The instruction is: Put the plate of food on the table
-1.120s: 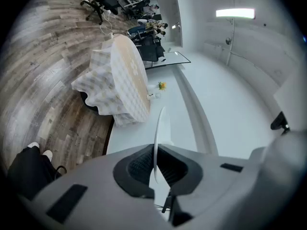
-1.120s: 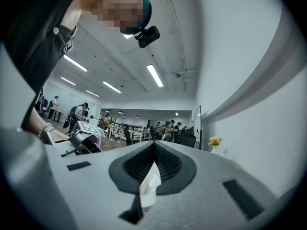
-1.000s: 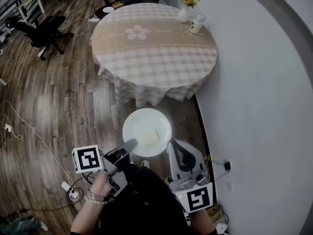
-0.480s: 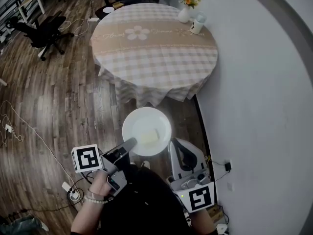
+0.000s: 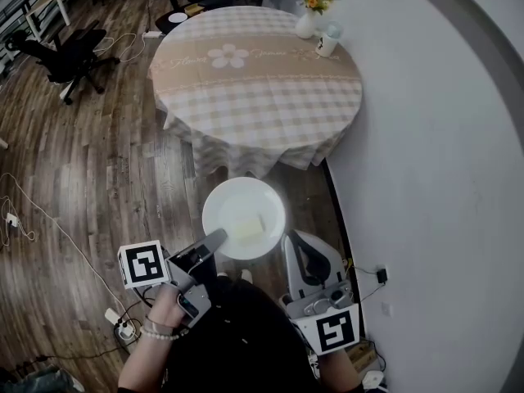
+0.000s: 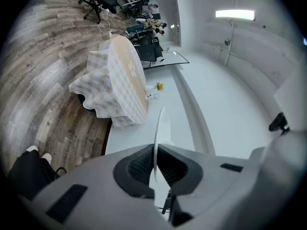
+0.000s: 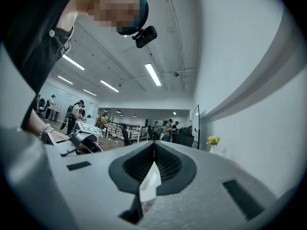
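A white plate (image 5: 233,205) with a pale piece of food (image 5: 250,228) hangs above the wooden floor, just short of the round checked table (image 5: 254,80). My left gripper (image 5: 219,237) is shut on the plate's near-left rim. My right gripper (image 5: 286,241) is shut on its near-right rim. In the left gripper view the plate (image 6: 158,128) shows edge-on, rising from the closed left gripper (image 6: 154,169). The right gripper view has a white sliver of rim (image 7: 150,181) pinched in the right gripper (image 7: 153,170).
A vase of flowers (image 5: 309,16) and a mug (image 5: 329,43) stand at the table's far right edge. A white curved wall (image 5: 434,178) runs close on the right. An office chair (image 5: 65,56) and floor cables (image 5: 33,211) lie to the left.
The plate and both grippers have crept slightly forward toward the table. Both grips on the rim are unchanged.
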`<control>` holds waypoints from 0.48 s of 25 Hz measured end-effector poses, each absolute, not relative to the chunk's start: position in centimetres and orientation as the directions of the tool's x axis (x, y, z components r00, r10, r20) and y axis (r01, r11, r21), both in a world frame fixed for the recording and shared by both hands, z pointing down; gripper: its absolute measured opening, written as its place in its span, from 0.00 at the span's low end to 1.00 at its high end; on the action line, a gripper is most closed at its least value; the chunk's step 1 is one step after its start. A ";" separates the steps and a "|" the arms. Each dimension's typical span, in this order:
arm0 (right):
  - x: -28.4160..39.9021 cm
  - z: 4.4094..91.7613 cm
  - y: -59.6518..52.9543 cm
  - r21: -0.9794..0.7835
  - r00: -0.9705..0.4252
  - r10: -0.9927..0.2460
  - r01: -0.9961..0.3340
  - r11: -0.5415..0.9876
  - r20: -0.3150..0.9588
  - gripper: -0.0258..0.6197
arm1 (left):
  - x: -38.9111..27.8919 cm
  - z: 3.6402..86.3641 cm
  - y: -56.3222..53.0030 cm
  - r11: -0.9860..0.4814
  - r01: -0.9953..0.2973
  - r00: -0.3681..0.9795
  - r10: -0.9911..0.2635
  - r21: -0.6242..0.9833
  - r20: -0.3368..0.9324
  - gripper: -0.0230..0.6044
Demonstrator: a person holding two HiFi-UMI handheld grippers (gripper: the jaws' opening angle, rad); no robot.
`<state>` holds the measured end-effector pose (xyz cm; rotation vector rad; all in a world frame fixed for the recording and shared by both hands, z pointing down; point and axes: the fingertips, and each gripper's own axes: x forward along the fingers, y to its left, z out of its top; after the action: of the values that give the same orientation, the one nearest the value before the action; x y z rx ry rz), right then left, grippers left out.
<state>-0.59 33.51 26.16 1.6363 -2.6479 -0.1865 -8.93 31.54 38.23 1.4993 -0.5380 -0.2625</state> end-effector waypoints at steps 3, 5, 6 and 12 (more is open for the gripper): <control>-1.0 26.4 33.7 0.119 -0.438 -0.898 -0.895 0.431 -0.041 0.04 | -9.5 38.2 31.4 0.060 -0.161 0.860 -0.480 0.985 0.170 0.05; -1.4 26.4 33.8 0.118 -0.429 -0.902 -0.899 0.422 -0.043 0.04 | -10.0 38.2 31.5 0.057 -0.155 0.859 -0.485 0.986 0.163 0.05; -1.6 26.5 33.9 0.116 -0.424 -0.905 -0.902 0.417 -0.043 0.04 | -10.3 38.3 31.7 0.063 -0.149 0.859 -0.487 0.987 0.161 0.05; -3.1 26.4 34.7 0.118 -0.416 -0.908 -0.905 0.408 -0.053 0.04 | -11.4 38.7 32.2 0.076 -0.133 0.868 -0.472 0.988 0.153 0.05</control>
<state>-3.13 34.69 26.37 1.6867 -2.6196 -0.2006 -11.40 32.19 38.68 1.4909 -0.5048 -0.2711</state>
